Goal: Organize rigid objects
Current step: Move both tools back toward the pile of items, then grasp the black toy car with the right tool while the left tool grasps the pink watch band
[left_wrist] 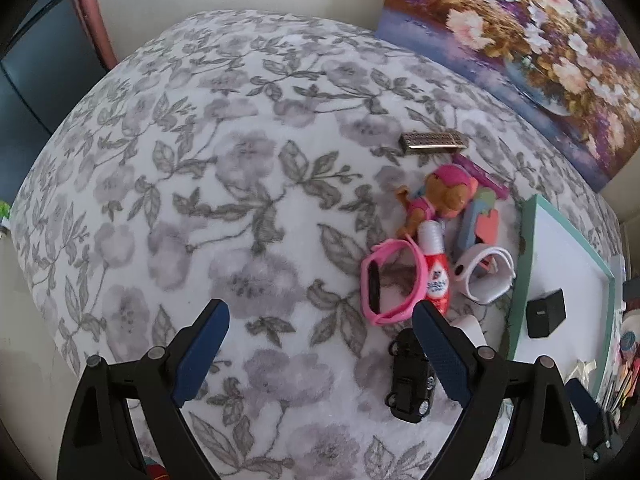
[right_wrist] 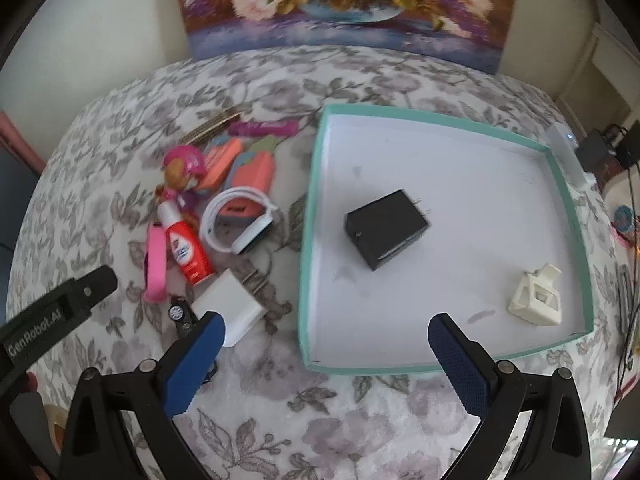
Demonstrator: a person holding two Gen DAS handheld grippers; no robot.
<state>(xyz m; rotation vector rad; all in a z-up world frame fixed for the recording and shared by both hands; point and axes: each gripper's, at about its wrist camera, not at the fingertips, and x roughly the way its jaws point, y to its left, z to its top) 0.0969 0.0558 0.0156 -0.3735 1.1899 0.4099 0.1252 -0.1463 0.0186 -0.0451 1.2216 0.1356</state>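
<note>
1. Left gripper (left_wrist: 320, 320) is hanging wide open over the floral blanket (left_wrist: 240, 184), nothing btwn its blue pads; its right finger (left_wrist: 436, 344) is overlapping the black toy car (left_wrist: 408, 384) lying below it.
2. Right gripper (right_wrist: 324, 332) is also gaping wide, empty, hovering over the near edge of the teal tray (right_wrist: 308, 216).
3. Tray is sitting on the blanket's right side, holding a black charger block (right_wrist: 386, 234) near the middle w/ prongs pointing away, and a cream plastic piece (right_wrist: 536, 296) near the near-right corner, well apart from the charger.
4. Pile is lying left of the tray: pink band (left_wrist: 380, 280), red-and-white tube (left_wrist: 434, 276) touching it, white band (right_wrist: 236, 220) just beside, pink-helmet pup figure (left_wrist: 440, 196) behind the tube, orange and teal pieces (right_wrist: 252, 172) under the white band.
5. White charger (right_wrist: 230, 306) is resting nearest the right gripper's left finger (right_wrist: 196, 360).
6. Metallic bar (left_wrist: 434, 142) and magenta stick (right_wrist: 264, 128) are lying at the pile's far end.
7. Flower painting (right_wrist: 344, 4) is leaning at the wall behind.
</note>
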